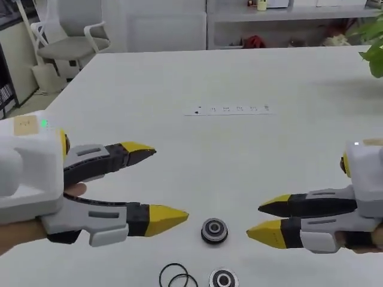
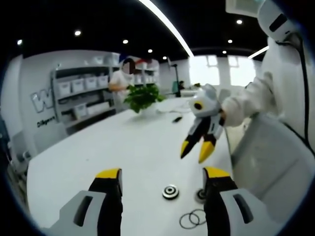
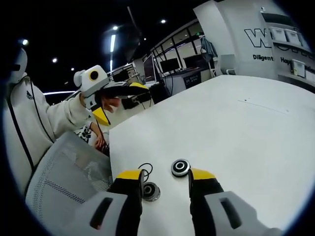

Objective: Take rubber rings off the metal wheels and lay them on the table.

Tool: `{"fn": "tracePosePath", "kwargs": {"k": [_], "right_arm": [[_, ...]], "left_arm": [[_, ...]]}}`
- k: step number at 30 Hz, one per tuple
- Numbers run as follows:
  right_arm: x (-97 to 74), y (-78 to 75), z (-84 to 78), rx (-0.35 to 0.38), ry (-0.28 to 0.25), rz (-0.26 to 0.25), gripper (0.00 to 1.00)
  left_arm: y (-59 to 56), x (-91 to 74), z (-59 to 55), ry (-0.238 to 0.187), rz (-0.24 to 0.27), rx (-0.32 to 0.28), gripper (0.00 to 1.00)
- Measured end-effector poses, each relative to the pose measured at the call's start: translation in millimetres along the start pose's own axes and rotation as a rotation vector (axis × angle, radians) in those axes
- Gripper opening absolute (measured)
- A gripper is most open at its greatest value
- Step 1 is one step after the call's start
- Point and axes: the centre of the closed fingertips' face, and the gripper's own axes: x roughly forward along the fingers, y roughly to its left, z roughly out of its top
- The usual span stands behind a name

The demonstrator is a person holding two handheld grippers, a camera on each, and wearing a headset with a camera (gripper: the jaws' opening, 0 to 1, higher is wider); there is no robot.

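left gripper (image 1: 170, 182) jaws wide | right gripper (image 1: 254, 220) jaws narrow | 2 wheels (image 1: 214, 230) (image 1: 223, 278) | 2 rings (image 1: 177, 277)

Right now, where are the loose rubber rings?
The two rubber rings lie on the table at the bottom of the head view, just left of the nearer metal wheel and nearer the person than the left gripper.

A left gripper with yellow-tipped grey jaws (image 1: 170, 182) is held spread wide over the white tabletop (image 1: 239, 78), and the matching right gripper (image 1: 253, 221) is held facing it, jaws narrowly parted. Between them lies a round, dark-rimmed metal wheel (image 1: 214, 230). A second metal wheel (image 1: 223, 278) is seen just beside two thin black rubber rings (image 1: 178, 277).
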Motion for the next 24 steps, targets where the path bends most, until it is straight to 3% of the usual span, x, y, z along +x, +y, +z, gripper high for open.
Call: {"fn": "tracePosePath", "kwargs": {"k": [18, 24], "right_arm": [[30.4, -16.1, -13.8, -0.052, 0.026, 0.021, 0.27], [39.2, -19.2, -24.1, -0.069, 0.061, 0.020, 0.25]], "left_arm": [[-9.7, 49.9, -25.5, 0.026, -0.093, 0.015, 0.53], [-16.3, 66.2, -43.2, 0.054, -0.119, 0.015, 0.49]]}}
